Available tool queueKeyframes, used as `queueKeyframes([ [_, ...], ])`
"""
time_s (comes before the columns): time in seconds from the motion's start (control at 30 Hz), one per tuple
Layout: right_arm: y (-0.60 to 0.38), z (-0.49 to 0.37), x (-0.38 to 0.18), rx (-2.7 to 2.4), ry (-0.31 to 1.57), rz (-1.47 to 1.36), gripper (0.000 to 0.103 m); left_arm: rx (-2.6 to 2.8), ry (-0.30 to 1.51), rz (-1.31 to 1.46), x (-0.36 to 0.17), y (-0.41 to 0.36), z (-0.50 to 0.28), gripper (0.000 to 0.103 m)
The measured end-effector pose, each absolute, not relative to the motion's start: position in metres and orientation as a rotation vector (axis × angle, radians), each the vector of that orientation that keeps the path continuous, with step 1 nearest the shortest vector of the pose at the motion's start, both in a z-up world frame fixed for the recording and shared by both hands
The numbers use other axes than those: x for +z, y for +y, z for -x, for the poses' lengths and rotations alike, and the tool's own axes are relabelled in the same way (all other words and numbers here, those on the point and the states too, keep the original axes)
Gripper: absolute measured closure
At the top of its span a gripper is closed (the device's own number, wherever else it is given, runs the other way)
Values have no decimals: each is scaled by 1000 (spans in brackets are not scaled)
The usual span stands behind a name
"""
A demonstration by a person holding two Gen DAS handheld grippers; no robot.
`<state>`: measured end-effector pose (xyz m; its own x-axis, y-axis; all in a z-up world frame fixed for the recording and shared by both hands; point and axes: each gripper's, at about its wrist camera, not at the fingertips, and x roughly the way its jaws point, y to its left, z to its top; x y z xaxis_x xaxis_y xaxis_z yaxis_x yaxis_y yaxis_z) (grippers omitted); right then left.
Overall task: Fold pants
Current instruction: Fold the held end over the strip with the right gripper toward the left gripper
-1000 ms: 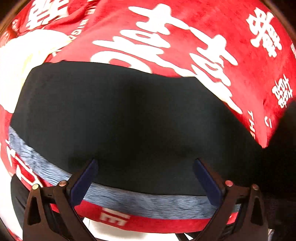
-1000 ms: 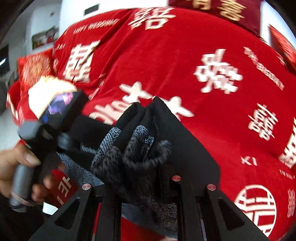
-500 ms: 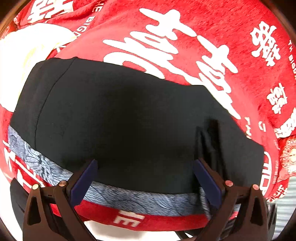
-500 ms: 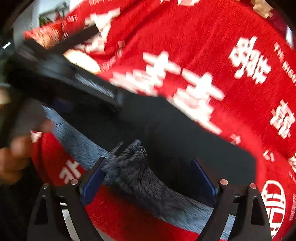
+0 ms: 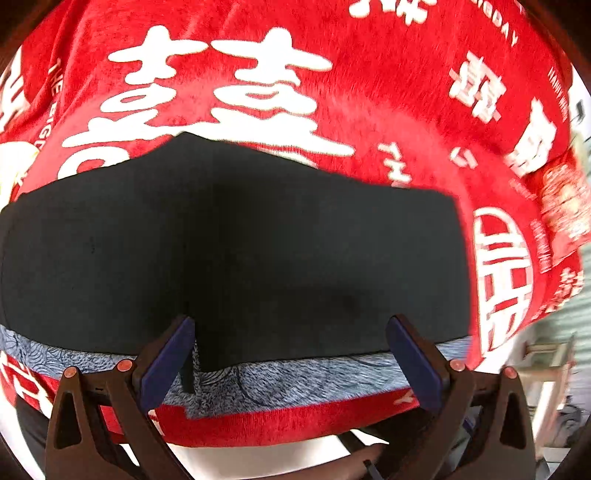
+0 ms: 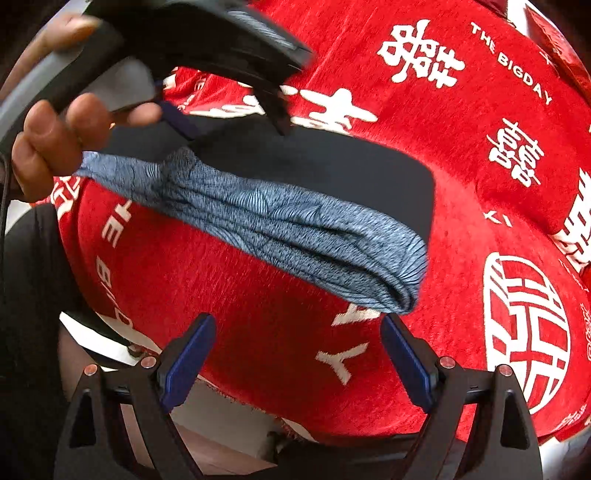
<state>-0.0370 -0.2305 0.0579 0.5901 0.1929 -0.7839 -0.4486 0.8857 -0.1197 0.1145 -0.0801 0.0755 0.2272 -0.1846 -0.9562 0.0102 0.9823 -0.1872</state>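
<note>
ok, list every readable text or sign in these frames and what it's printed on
"THE BIGDAY": white print on the red cloth, right wrist view.
"BIGDAY": same cloth, left wrist view, start cut off.
"THE BIG...": near edge, rest curves out of sight.
Large white double-happiness characters and a round seal: same cloth.
Black pants with grey patterned waistband: no text.
Smaller edge print: too blurred.

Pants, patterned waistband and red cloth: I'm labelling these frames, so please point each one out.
pants (image 5: pixel 258 240): left wrist view, on the flat black panel.
patterned waistband (image 6: pixel 295 225): right wrist view, on the middle of the blue-grey band.
red cloth (image 6: pixel 229 295): right wrist view, on bare red fabric below the band.
</note>
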Motion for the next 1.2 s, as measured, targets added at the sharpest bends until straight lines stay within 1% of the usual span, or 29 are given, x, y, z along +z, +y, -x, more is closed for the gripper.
queueKeyframes([
  [0.13, -214, 34, 56, 388, 814, 415, 12, -86, 1396, 149, 48, -75, -120, 0],
  [0.23, -190, 37, 47, 414, 789, 547, 12, -94, 1379, 129, 49, -76, -119, 0],
  [0.33, -180, 32, 36, 424, 782, 609, 12, -93, 1386, 125, 47, -76, -122, 0],
  [0.43, -183, 22, 27, 273, 743, 685, 12, -88, 1390, 116, 48, -78, -123, 0],
  [0.57, -231, -7, 30, 246, 871, 425, 12, -73, 1388, 84, 46, -83, -123, 0],
  [0.63, -237, -7, 33, 269, 873, 397, 12, -69, 1384, 84, 45, -84, -122, 0],
  [0.73, -233, -2, 37, 266, 888, 436, 12, -74, 1386, 87, 46, -83, -123, 0],
  [0.83, -252, 10, 69, 383, 855, 293, 12, -72, 1388, 88, 46, -82, -124, 0],
  [0.87, -265, 11, 85, 407, 817, 243, 12, -68, 1386, 83, 46, -83, -124, 0],
  [0.93, -283, 7, 109, 401, 761, 190, 12, -55, 1380, 72, 45, -85, -124, 0],
  [1.0, -302, -8, 125, 472, 750, 83, 12, -46, 1374, 65, 45, -86, -122, 0],
  [1.07, -308, -25, 126, 580, 765, -26, 12, -50, 1375, 68, 46, -86, -123, 0],
  [1.13, -305, -43, 114, 639, 810, -72, 12, -60, 1379, 78, 47, -84, -122, 0],
  [1.2, -299, -64, 88, 634, 925, -85, 12, -66, 1384, 76, 48, -84, -122, 0],
])
